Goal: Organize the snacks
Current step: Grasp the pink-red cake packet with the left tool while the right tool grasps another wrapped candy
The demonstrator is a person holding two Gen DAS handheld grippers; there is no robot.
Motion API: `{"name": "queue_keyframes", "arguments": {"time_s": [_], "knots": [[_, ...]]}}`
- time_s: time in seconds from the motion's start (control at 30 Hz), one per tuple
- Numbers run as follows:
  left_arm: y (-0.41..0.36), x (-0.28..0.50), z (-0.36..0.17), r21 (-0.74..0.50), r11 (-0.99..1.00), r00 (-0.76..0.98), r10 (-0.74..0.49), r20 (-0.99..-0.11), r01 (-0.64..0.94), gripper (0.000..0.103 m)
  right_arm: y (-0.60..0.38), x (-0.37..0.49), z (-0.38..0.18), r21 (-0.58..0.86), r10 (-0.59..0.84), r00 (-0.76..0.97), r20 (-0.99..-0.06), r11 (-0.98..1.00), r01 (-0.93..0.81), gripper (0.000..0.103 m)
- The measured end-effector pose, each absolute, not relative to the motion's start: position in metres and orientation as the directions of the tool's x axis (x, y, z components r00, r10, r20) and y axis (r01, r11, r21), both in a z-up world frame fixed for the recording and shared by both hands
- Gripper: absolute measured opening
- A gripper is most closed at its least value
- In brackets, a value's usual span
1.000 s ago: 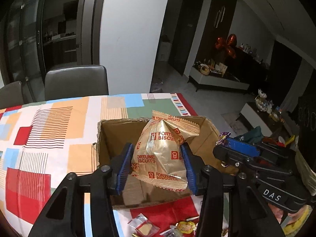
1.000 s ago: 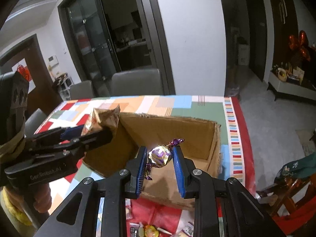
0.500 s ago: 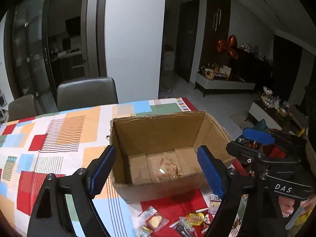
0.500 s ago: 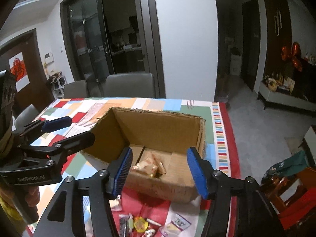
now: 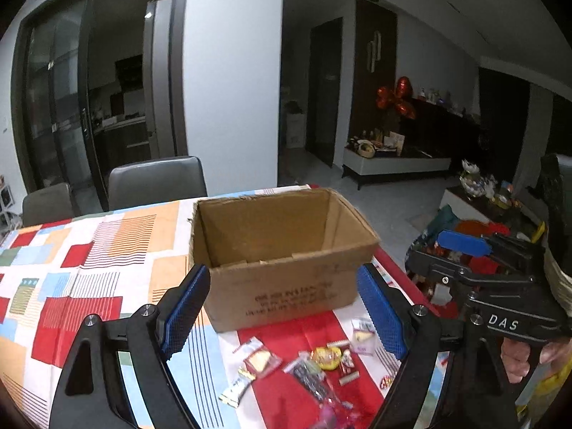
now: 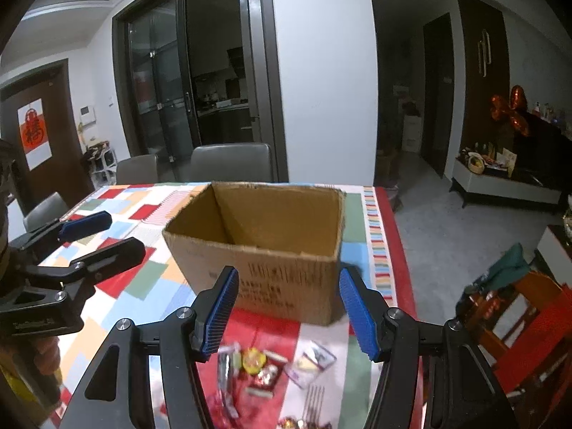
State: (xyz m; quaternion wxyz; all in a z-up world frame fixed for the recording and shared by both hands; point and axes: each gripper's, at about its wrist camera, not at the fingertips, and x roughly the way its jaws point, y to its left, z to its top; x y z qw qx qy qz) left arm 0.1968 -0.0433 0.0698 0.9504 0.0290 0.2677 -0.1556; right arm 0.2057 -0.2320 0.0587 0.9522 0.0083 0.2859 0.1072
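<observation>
Left gripper [image 5: 284, 316]: black frame, blue ribbed pads [image 5: 186, 312], silver screws. Right gripper [image 6: 287, 316]: same build, white "DAS" marking on body. Bare skin on hand [image 5: 523, 355] at grip.

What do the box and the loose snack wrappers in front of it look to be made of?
Box: brown corrugated cardboard, matte, with ragged top edges and printed text. Snack wrappers: thin glossy plastic or foil film, judging by clear windows and glints; blur leaves it open.

- Interior floor of cardboard box [image 5: 282, 250] hidden behind its near wall; contents not determinable.
- Print on box wall blurred, unreadable.
- Loose snacks [image 6: 271, 368] at tablecloth's [image 5: 89, 250] near edge blurred, partly cut off.
</observation>
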Motion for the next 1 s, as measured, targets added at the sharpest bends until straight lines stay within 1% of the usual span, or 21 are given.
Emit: {"name": "queue_keyframes", "arguments": {"time_s": [0.1, 0.43, 0.6, 0.73, 0.9, 1.0], "knots": [[-0.049, 0.180, 0.059, 0.000, 0.942, 0.798, -0.284, -0.531, 0.336, 0.084, -0.236, 0.189, 0.050, 0.063, 0.197, 0.811, -0.551, 0.979, -0.195, 0.060], [-0.062, 0.138, 0.024, 0.024, 0.913, 0.733, -0.312, -0.604, 0.408, 0.084, -0.241, 0.139, 0.027, 0.003, 0.135, 0.802, -0.582, 0.986, -0.164, 0.060], [-0.060, 0.126, -0.001, 0.038, 0.902, 0.700, -0.306, -0.645, 0.429, 0.084, -0.241, 0.120, 0.003, 0.013, 0.121, 0.771, -0.626, 0.989, -0.145, 0.060], [-0.059, 0.119, -0.020, 0.067, 0.885, 0.681, -0.304, -0.666, 0.460, 0.084, -0.237, 0.113, -0.025, 0.029, 0.123, 0.722, -0.681, 0.990, -0.141, 0.060], [-0.062, 0.116, -0.039, 0.108, 0.874, 0.677, -0.283, -0.679, 0.474, 0.084, -0.237, 0.112, -0.052, 0.012, 0.101, 0.675, -0.731, 0.991, -0.135, 0.060], [-0.064, 0.119, -0.049, 0.111, 0.871, 0.668, -0.278, -0.690, 0.478, 0.084, -0.238, 0.114, -0.060, -0.009, 0.090, 0.665, -0.741, 0.990, -0.144, 0.060]]}}
